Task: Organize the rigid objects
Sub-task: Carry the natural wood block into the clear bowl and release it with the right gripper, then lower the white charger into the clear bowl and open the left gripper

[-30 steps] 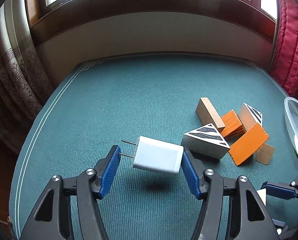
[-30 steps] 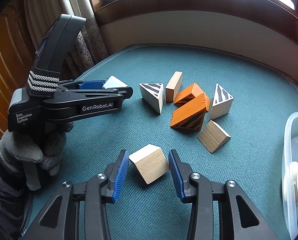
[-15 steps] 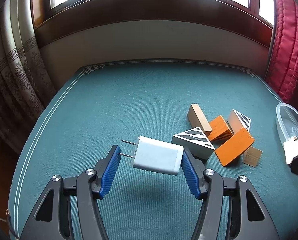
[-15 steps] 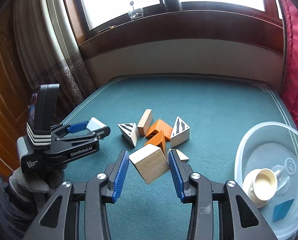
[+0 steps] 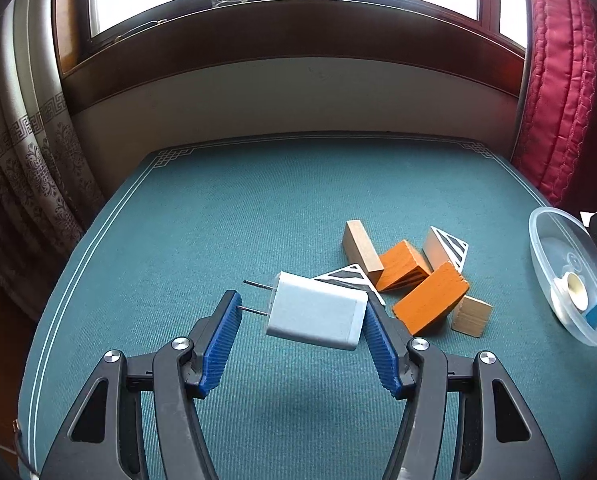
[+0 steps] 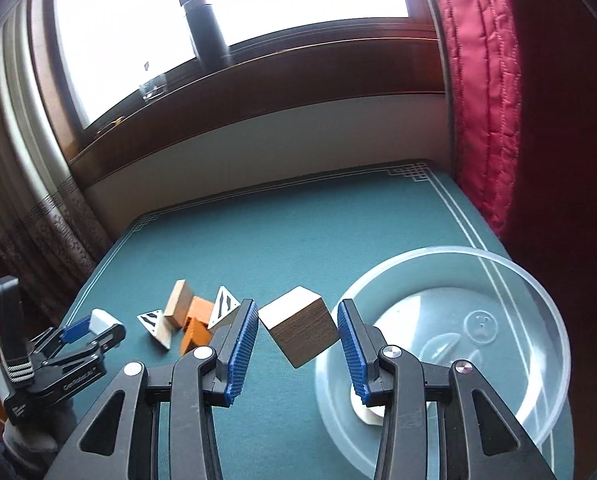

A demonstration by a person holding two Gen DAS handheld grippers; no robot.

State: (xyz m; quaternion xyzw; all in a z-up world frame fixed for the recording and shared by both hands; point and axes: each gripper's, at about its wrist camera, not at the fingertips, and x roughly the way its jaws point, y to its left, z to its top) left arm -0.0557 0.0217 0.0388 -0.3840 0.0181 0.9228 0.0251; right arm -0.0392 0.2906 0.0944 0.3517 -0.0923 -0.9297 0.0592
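Teal felt table [image 5: 218,216], white-lined border. Cluster of wooden blocks [image 5: 414,276] just beyond left gripper [image 5: 300,326]: plain, orange, striped wedges touching. Clear plastic bowl [image 6: 538,296] at right table edge, small cream item inside. Open felt left of and behind cluster. Left gripper clamped on white charger [image 5: 316,316], prongs pointing left, held above felt. Right gripper [image 6: 296,330] clamped on wooden cube [image 6: 300,326], tilted on corner, raised just beside bowl rim.
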